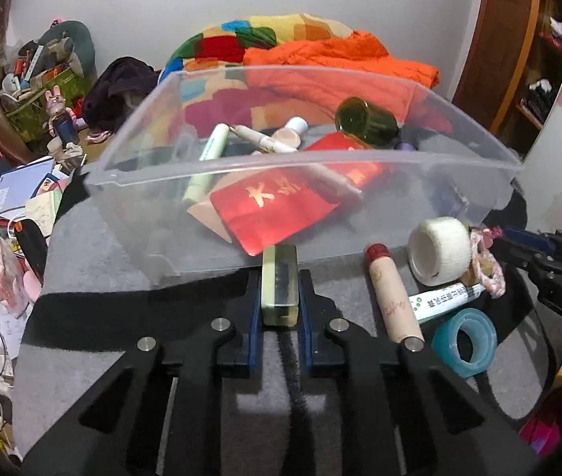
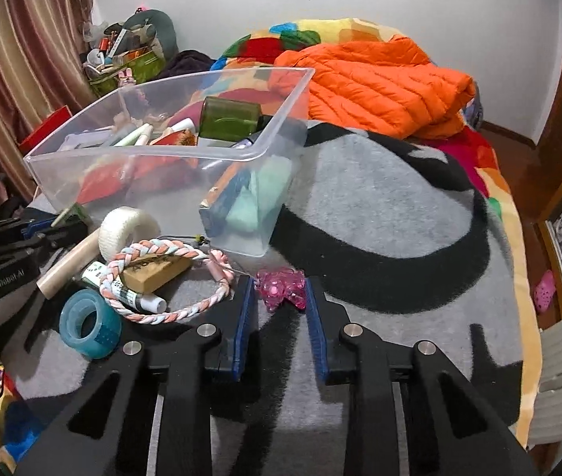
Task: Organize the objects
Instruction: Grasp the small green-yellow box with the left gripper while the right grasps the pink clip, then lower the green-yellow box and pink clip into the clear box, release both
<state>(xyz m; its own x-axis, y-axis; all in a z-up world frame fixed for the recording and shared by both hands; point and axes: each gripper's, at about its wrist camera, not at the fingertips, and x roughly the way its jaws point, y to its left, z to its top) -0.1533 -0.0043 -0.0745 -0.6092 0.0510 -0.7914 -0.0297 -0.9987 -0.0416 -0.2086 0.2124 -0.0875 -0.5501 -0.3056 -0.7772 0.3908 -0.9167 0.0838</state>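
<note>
"DAS" is printed on the right gripper point(image 1: 507, 256), right of the left claw; "GenRobot AI" on the left gripper point(image 2: 64, 234), left of the right claw.

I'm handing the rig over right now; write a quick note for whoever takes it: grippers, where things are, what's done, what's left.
Left gripper: shut on the pale green block, held right at the near wall of the clear bin.
Right gripper: open, jaws on either side of the pink trinket on the grey blanket, not yet closed.
Done: green jar, red booklet and several tubes already lie in the bin.
Left: drop the block in, then the trinket, white tape roll, teal tape roll, beige tube, braided loop and wooden block.
</note>
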